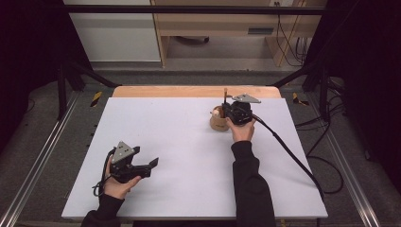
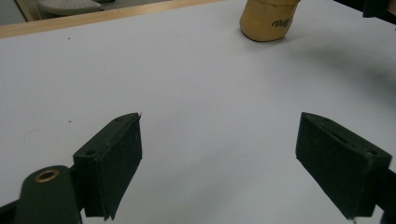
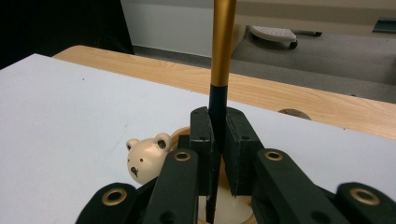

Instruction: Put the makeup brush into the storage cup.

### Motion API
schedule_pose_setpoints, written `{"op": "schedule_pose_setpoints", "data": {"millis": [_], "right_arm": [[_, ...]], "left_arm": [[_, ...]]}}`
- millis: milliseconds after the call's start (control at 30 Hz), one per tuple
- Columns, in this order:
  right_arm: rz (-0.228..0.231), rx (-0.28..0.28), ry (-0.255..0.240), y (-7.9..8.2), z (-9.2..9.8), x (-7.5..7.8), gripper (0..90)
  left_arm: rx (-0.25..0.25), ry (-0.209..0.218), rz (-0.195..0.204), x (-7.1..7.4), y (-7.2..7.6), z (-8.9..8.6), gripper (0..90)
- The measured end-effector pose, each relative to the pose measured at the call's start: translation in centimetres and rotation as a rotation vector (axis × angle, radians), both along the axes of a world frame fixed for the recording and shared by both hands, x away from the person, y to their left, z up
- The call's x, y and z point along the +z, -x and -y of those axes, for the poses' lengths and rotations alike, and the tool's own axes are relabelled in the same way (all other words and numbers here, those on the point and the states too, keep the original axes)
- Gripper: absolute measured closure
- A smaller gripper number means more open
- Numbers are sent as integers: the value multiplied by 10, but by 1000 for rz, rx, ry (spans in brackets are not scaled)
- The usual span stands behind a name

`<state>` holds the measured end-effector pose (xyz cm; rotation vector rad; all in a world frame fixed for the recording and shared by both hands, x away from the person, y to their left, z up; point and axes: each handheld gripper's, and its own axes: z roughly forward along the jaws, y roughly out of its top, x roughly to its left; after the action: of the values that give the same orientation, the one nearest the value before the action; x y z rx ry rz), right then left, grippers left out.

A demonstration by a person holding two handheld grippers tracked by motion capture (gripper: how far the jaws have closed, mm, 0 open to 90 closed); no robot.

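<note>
Right gripper view: the right gripper [image 3: 215, 135] is squeezing its two black jaws on a thin stick, gold above and black below [image 3: 222, 42], which is standing straight up.
Stick's place: its low end is going down into a small round tan wooden cup [image 1: 218, 124]; I cannot tell if it is touching the bottom.
Cup's friend: a little cream bear head [image 3: 147, 158] is peeking over the cup's edge, just beside the jaws.
Step now: I think the stick is being put into the cup or pulled out; I cannot tell which.
Next move: it is calling for a straight, slow path so the cup is not tipping.
Right hand [image 1: 242, 130]: it is reaching far over the white table top [image 1: 179, 156], holding the gripper above the cup.
Left gripper [image 1: 142, 166]: its jaws are standing wide apart, holding nothing, and resting low near the table's front edge.
</note>
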<state>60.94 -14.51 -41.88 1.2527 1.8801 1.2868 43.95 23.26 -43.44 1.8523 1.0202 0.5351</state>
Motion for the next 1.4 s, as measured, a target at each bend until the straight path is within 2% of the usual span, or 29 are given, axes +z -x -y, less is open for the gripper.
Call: {"op": "schedule_pose_setpoints", "data": {"millis": [367,867,1033,1133,1400], "right_arm": [[-28,-7,11,-1,1,-9,829],[-46,-10,27,2,5,-11,793],[-29,4,24,9,8,-9,741],[-19,6,40,15,11,-7,707],[9,37,26,38,20,-2,570]], "left_arm": [[0,-4,-1,0,0,0,143],[-1,-8,0,0,0,1,143],[0,-8,0,0,0,1,143],[1,-7,-1,0,0,1,143],[4,-4,-2,-1,0,1,143]]}}
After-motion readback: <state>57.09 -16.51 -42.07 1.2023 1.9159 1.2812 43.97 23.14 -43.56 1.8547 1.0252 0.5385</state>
